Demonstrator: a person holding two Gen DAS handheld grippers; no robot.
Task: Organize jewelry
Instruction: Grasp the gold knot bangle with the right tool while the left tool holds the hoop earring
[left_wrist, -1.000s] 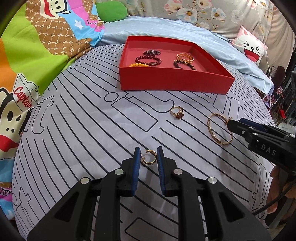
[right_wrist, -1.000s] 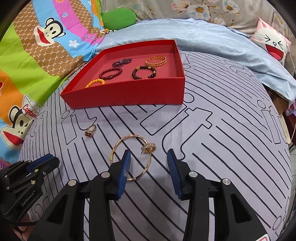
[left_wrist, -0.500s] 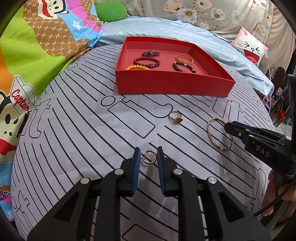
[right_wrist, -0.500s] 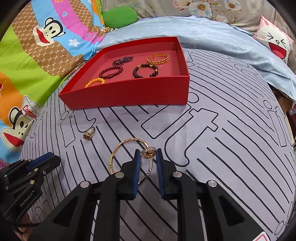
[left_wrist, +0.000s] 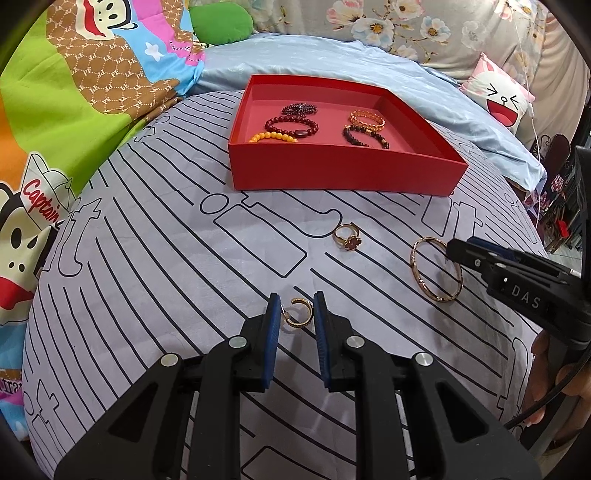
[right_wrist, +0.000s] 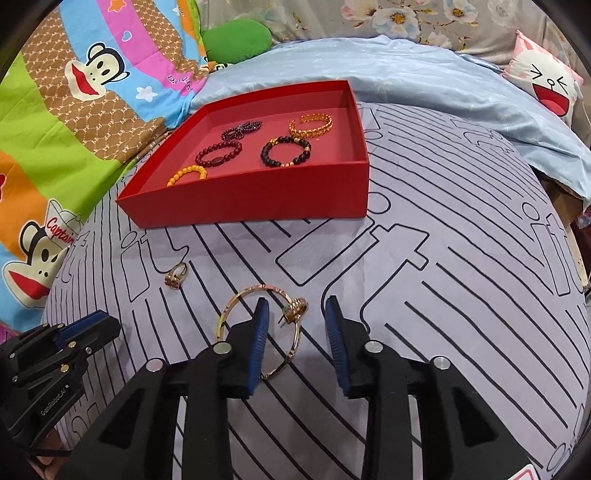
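A red tray (left_wrist: 343, 175) holding several bracelets sits at the back of the lilac striped cloth; it also shows in the right wrist view (right_wrist: 251, 205). My left gripper (left_wrist: 297, 314) is shut on a small gold hoop earring (left_wrist: 299, 315), pinched between its blue pads. A gold ring with a dark red stone (left_wrist: 348, 236) lies in front of the tray. My right gripper (right_wrist: 295, 317) is open around a small gold earring (right_wrist: 293, 310) that rests on a gold bangle (right_wrist: 258, 325); I cannot tell if a pad touches it.
A colourful cartoon blanket (left_wrist: 55, 122) lies at the left, a pale blue sheet (right_wrist: 424, 77) behind the tray and a pink face cushion (left_wrist: 498, 96) at the far right. The bed drops off at the right edge (left_wrist: 554, 221).
My right gripper shut near the earring half a second ago and has now opened again, the earring still on the bangle. My left gripper stays shut on the hoop earring.
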